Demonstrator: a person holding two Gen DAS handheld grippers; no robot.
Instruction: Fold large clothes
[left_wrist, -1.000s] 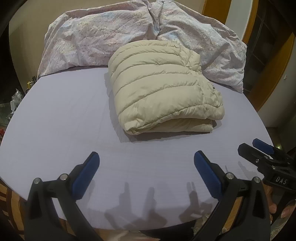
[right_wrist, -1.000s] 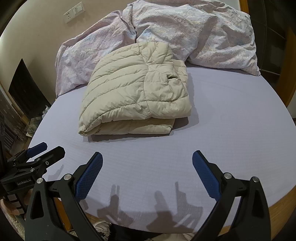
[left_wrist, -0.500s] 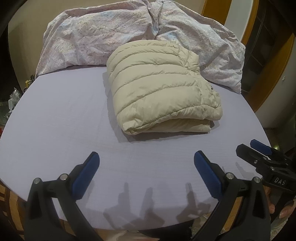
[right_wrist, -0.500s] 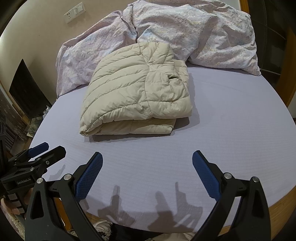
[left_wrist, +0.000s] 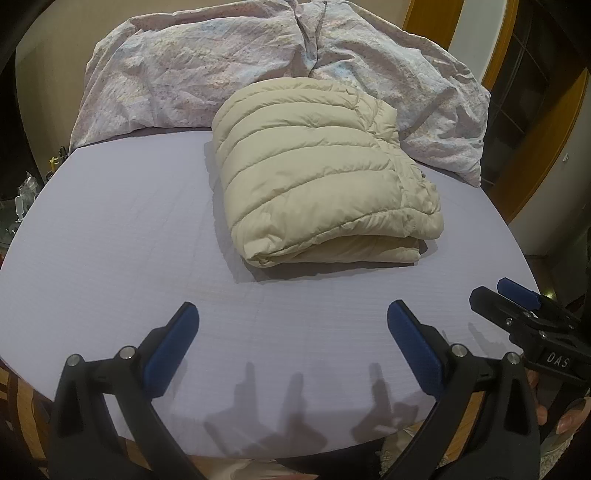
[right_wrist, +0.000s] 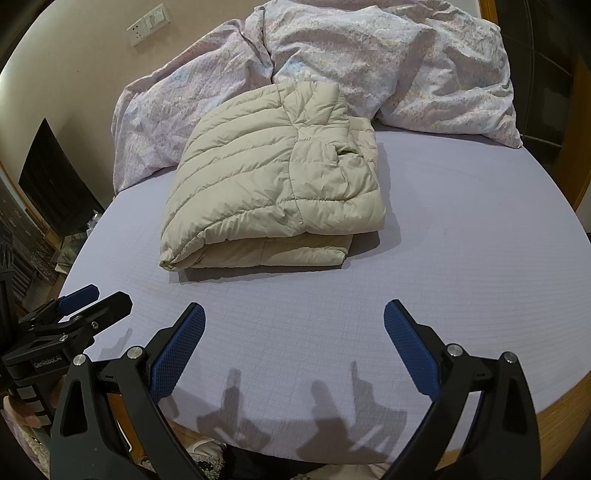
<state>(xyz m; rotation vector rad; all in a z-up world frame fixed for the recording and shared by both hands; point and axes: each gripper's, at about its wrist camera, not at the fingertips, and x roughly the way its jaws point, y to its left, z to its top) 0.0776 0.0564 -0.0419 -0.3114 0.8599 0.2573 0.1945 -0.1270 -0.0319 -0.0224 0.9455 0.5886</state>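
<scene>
A cream quilted puffer jacket lies folded into a thick rectangular bundle on the lilac bed sheet; it also shows in the right wrist view. My left gripper is open and empty, above the near edge of the bed, well short of the jacket. My right gripper is open and empty, also near the bed's front edge. The right gripper shows at the right edge of the left wrist view. The left gripper shows at the left edge of the right wrist view.
A crumpled floral duvet is heaped along the head of the bed behind the jacket, also in the right wrist view. A wooden door frame stands at the right. A dark cabinet stands left of the bed.
Both grippers have drifted slightly; the jacket sits a touch lower and left in the left wrist view. The jacket itself has not moved. Both grippers stay open.
</scene>
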